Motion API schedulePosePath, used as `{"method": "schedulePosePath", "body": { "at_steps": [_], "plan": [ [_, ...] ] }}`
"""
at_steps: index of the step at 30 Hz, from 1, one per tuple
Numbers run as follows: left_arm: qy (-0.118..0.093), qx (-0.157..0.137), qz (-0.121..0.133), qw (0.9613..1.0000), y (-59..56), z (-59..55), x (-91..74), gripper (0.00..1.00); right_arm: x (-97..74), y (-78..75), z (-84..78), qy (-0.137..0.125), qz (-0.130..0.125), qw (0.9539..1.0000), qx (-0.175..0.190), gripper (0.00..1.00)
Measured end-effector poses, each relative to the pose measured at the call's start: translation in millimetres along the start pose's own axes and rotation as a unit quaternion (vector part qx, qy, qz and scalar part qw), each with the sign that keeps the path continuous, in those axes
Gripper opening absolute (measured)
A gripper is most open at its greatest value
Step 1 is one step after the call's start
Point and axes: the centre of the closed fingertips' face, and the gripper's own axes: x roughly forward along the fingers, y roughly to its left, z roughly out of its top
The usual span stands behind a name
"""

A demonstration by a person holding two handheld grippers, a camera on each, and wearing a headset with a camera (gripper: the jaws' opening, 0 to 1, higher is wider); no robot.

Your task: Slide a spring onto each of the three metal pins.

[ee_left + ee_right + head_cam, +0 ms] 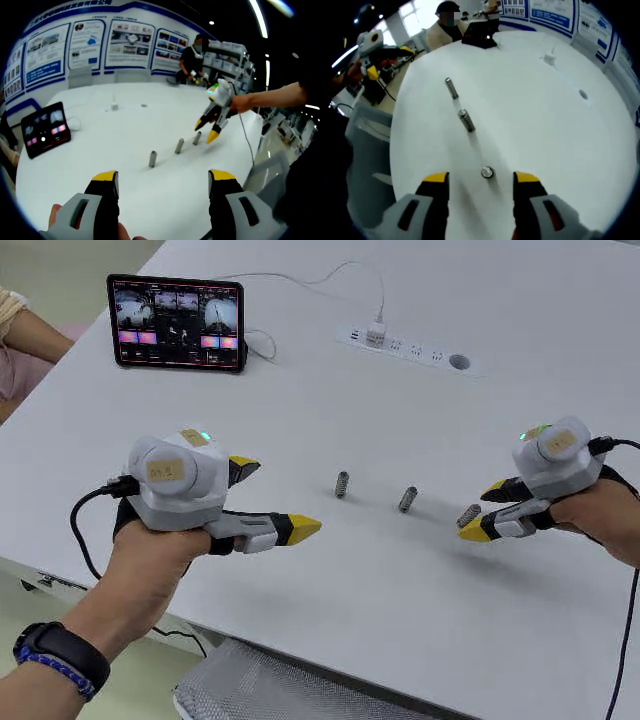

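Three short upright metal pins stand in a row on the white table, and their sides look coiled like springs: a left pin (342,484), a middle pin (408,499) and a right pin (468,515). My right gripper (480,512) is open, its yellow tips on either side of the right pin (487,172) and apart from it. That pin shows end-on in the right gripper view, with the middle pin (466,120) and the left pin (451,88) beyond it. My left gripper (275,495) is open and holds nothing, left of the row. Ahead of my left gripper (164,176) stands the row (179,146).
A tablet (178,323) stands at the back left, and a white power strip (408,348) with a cable lies at the back. A person's arm (22,335) rests at the far left edge. The table's near edge (330,670) runs below, with a mesh chair (250,690) under it.
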Motion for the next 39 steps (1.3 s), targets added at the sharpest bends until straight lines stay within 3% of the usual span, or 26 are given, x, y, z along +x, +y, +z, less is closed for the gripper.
{"method": "schedulePosePath", "body": {
  "at_steps": [11,16,25,33,37,39],
  "plan": [
    [-0.001,0.003,-0.001,1.0,3.7,4.7,0.0,0.77,-12.6,6.7,1.6,-0.047,-0.011,0.9974,0.053,0.57],
    [-0.005,0.005,-0.006,1.0,3.2,9.1,-0.7,0.77,-18.9,13.5,3.1,-0.076,-0.014,0.9941,0.076,0.59],
    [-0.013,0.009,-0.015,0.9998,1.0,16.7,-1.4,0.78,-29.0,28.5,0.1,-0.12,-0.018,0.9864,0.111,0.66],
    [-0.011,0.006,-0.023,0.9997,-0.1,19.6,0.0,0.81,-39.5,38.4,0.4,-0.163,-0.037,0.9755,0.143,0.74],
    [-0.005,-0.001,-0.026,0.9997,0.5,19.4,1.9,0.83,-45.3,46.0,-0.3,-0.178,-0.035,0.9695,0.165,0.8],
    [-0.004,-0.002,-0.029,0.9996,0.3,19.0,2.3,0.83,-47.1,49.2,-2.3,-0.179,-0.036,0.9689,0.168,0.82]
  ]
}}
